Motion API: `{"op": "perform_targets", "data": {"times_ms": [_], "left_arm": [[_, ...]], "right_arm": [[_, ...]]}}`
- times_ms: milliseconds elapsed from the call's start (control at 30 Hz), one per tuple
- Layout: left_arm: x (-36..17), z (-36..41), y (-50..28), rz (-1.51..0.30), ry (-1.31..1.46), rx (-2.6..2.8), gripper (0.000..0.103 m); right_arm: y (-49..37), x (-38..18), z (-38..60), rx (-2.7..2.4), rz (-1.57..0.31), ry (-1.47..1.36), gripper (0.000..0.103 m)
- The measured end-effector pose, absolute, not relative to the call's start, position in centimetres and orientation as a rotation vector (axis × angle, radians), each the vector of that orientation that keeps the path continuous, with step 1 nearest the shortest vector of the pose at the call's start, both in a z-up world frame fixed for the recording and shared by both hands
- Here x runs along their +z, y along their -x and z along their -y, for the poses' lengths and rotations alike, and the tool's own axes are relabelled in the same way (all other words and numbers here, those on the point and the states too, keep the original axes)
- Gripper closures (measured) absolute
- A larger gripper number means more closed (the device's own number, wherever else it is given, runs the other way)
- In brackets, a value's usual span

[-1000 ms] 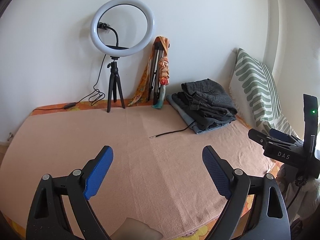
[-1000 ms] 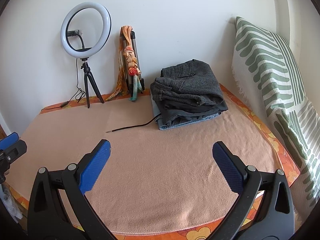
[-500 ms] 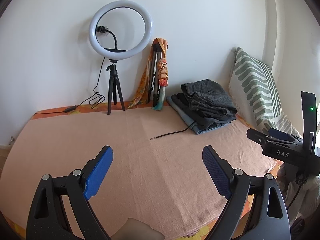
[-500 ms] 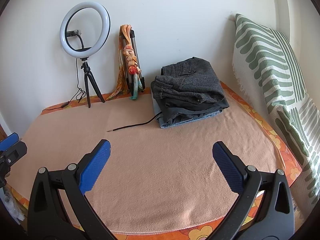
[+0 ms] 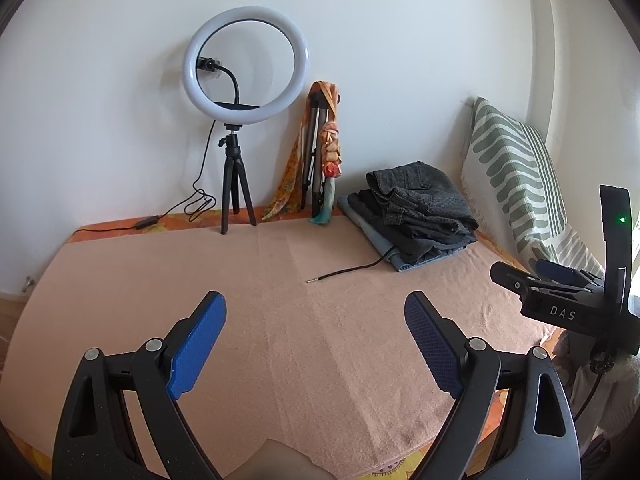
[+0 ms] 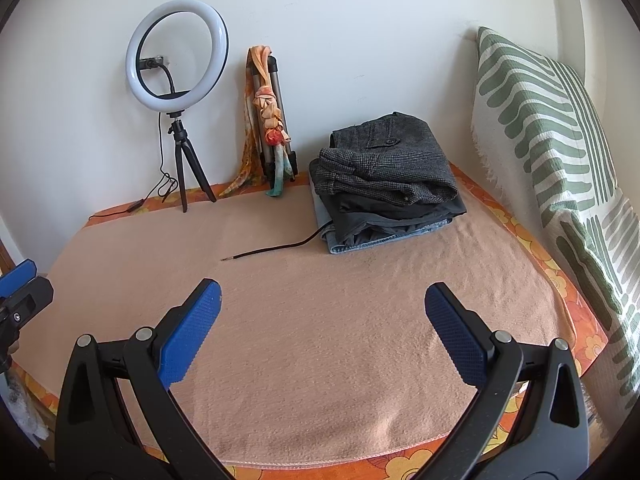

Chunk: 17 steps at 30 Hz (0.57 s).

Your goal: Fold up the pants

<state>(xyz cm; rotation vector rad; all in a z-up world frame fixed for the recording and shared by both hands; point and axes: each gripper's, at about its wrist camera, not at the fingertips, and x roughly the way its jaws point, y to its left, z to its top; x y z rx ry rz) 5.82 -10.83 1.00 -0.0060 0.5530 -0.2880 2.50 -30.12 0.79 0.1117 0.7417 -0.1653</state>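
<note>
The right tool (image 6: 322, 332) hangs wide apart over the blanket (image 6: 320, 300), stacked pants (image 6: 386, 176) beyond.

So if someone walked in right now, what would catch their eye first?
Probably the lit ring light on its small tripod at the back left against the wall, then the stack of folded pants at the back right of the peach blanket, a dark cord trailing from it. The green-striped pillow leaning on the right wall also stands out, and both the left tool and right tool are open, holding nothing.
</note>
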Motion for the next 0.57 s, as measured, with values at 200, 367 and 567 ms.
{"op": "perform_targets", "data": {"times_ms": [200,367,567], "left_arm": [[0.9,10.4,-5.7,-0.542,-0.002,-0.256,0.012],[0.9,10.0,-5.4,-0.527,-0.01,-0.243,0.012],[0.8,9.7,-5.1,-0.517,-0.024,-0.24,0.012]], "right_arm": [[-2.7,0.8,29.8,-0.161,-0.747,-0.113,0.0],[-2.8,0.8,29.6,-0.158,-0.749,-0.11,0.0],[-2.9,0.6,29.2,-0.151,-0.755,-0.117,0.0]]}}
